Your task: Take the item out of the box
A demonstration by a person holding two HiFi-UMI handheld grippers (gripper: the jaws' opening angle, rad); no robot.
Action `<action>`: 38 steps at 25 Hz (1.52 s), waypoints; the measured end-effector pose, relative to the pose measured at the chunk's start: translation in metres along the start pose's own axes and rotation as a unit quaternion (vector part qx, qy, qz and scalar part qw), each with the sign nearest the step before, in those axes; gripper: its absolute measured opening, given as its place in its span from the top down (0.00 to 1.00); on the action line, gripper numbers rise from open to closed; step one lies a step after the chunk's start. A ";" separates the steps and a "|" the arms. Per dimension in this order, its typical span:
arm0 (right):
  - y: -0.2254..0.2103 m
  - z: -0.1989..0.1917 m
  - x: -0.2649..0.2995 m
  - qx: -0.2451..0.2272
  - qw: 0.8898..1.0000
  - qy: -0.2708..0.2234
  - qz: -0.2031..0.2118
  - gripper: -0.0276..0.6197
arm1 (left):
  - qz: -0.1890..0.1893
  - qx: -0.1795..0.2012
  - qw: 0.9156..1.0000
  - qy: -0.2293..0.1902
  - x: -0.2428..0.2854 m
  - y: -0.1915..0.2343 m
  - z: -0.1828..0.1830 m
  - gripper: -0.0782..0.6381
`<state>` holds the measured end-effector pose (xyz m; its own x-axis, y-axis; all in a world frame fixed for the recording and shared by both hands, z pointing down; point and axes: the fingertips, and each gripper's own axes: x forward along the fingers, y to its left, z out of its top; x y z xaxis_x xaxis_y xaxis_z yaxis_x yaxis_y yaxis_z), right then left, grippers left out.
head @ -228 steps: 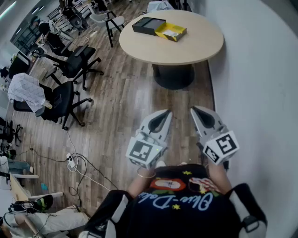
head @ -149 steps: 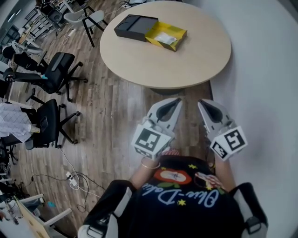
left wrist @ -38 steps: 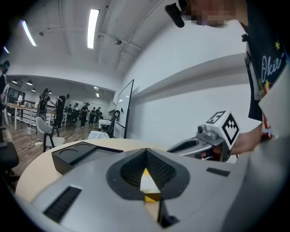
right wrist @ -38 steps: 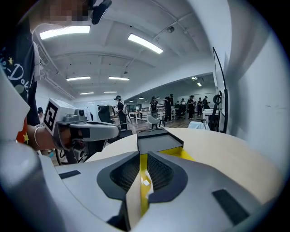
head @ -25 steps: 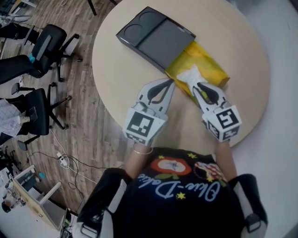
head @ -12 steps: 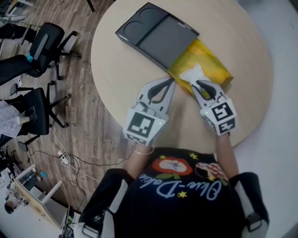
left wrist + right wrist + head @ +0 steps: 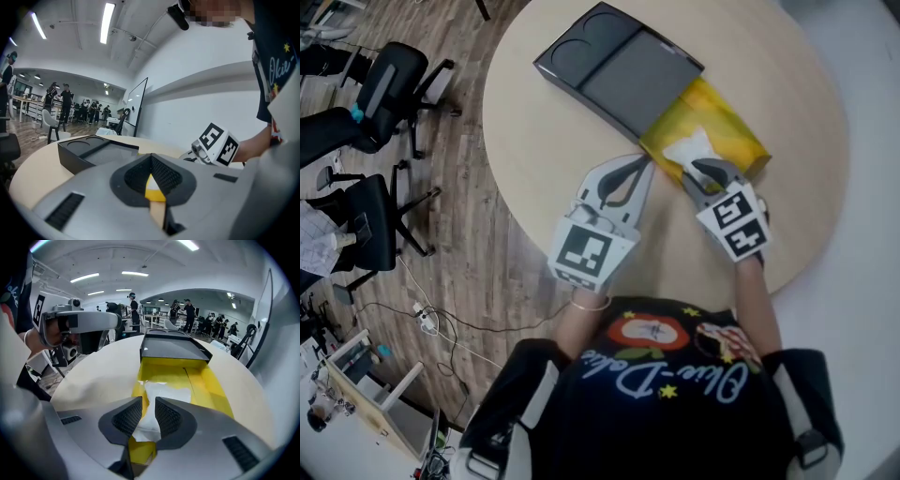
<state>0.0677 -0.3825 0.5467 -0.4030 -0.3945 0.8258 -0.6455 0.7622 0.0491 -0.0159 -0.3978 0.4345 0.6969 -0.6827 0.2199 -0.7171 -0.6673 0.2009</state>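
In the head view a round wooden surface [image 7: 553,141] carries a dark tray [image 7: 619,70] with a yellow box [image 7: 736,141] touching its near end; a white packet [image 7: 689,150] lies inside the yellow box at the end nearer the person; the left gripper [image 7: 645,167] hangs over bare wood just beside the box, and the right gripper [image 7: 701,174] reaches down into the box at the packet; office chairs [image 7: 375,84] stand on the plank floor to the left.

In the left gripper view its fingers [image 7: 164,176] are pressed together at the tips with nothing between them; a sliver of the yellow box [image 7: 153,191] shows through the gap lower down; the dark tray [image 7: 93,152] sits ahead on the left, and the marker cube [image 7: 215,143] of the other gripper shows to the right.

In the right gripper view the fingers [image 7: 127,418] stand a narrow gap apart and are closed on the near edge of the white packet [image 7: 166,392], which bunches up between them and otherwise lies on the floor of the yellow box [image 7: 211,385]; the dark tray [image 7: 173,348] lies beyond; the left gripper [image 7: 79,324] hovers at the upper left.
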 end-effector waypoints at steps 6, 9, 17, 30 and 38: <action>-0.006 -0.005 0.015 -0.035 0.998 0.051 -0.016 0.86 | 0.002 -0.003 1.000 -0.004 -0.002 0.004 0.004 0.91; -0.010 -0.011 0.018 -0.037 0.997 0.063 -0.026 0.86 | 0.004 -0.003 1.000 -0.006 -0.004 0.005 0.004 0.91; -0.007 -0.005 0.016 -0.030 0.998 0.042 -0.036 0.94 | 0.003 0.003 1.000 -0.006 -0.011 0.002 0.008 0.91; -0.016 0.022 -0.034 0.050 0.990 -0.104 -0.081 0.96 | -0.006 0.039 0.999 -0.002 -0.010 -0.022 0.020 0.91; -0.021 0.043 -0.093 0.098 0.966 -0.217 -0.096 0.96 | -0.013 0.090 0.996 0.002 -0.010 -0.043 0.032 0.91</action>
<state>0.0908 -0.3842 0.4448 -0.4709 -0.7295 0.4960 -0.8284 0.5590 0.0357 0.0083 -0.3718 0.3926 0.7146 -0.6637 0.2211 -0.6856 -0.7272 0.0330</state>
